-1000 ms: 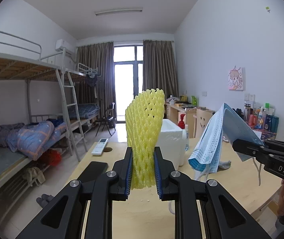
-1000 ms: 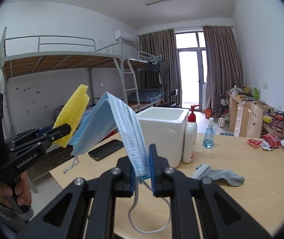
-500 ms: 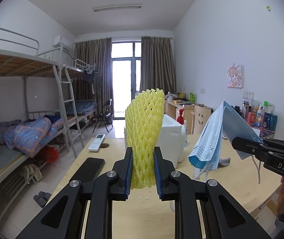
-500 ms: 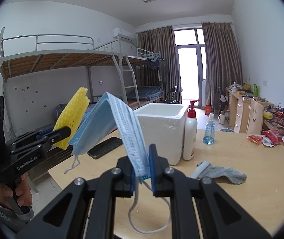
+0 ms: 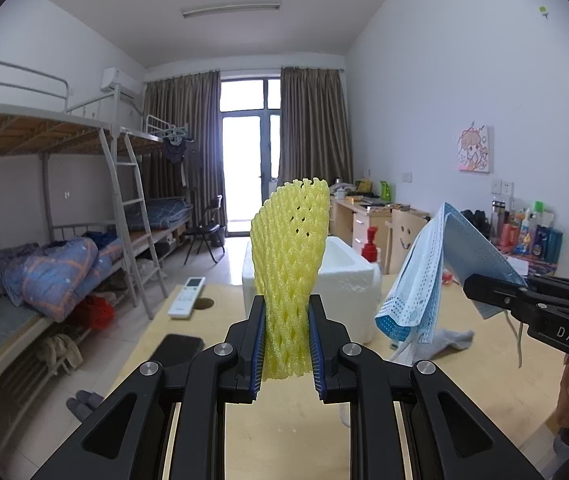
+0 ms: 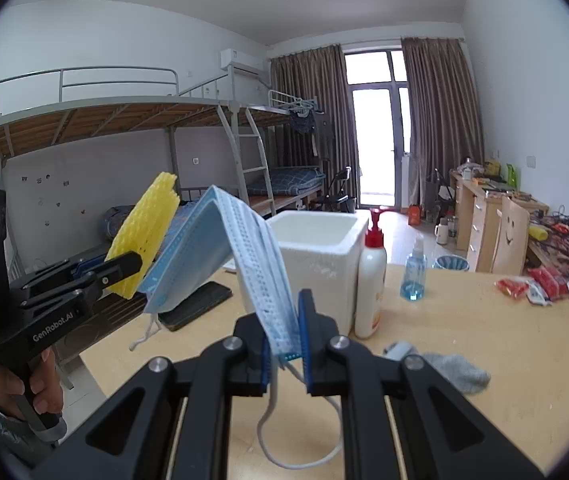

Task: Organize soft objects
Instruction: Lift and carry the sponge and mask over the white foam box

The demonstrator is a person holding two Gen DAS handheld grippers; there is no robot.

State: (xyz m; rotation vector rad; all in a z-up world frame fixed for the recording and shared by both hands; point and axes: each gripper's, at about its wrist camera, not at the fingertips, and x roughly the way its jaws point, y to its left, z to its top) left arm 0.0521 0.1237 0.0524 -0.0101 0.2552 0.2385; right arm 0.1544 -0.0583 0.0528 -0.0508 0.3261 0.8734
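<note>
- Left gripper: jaws clamped on the lower end of the yellow foam-mesh fruit sleeve, which stands upright above them, clear of the light wooden table.
- Right gripper: jaws closed narrow on the folded pale-blue pleated face mask; its free half drapes over to the left, and its white ear loop hangs below the jaws.
- Change over the last second: both grips are unchanged and both items are still carried in the air. The views have crept forward; the white foam box sits a little larger and nearer in the right wrist view. The move is small and slow.
- Reading: the carry phase continues and nothing is released yet. The box, open at the top, looks like the likely drop point for both soft items, though that is judgement only.
- The box stands toward the far side of the table, touching or just beside a white pump bottle with a red top; a small blue spray bottle stands further right.
- A grey sock lies on the table near the right gripper, not yet handled, so more soft goods remain to sort.
- A black phone lies near the left edge, and a white remote lies beyond it.
- Risk: the floppy mask may catch on the box rim.
</note>
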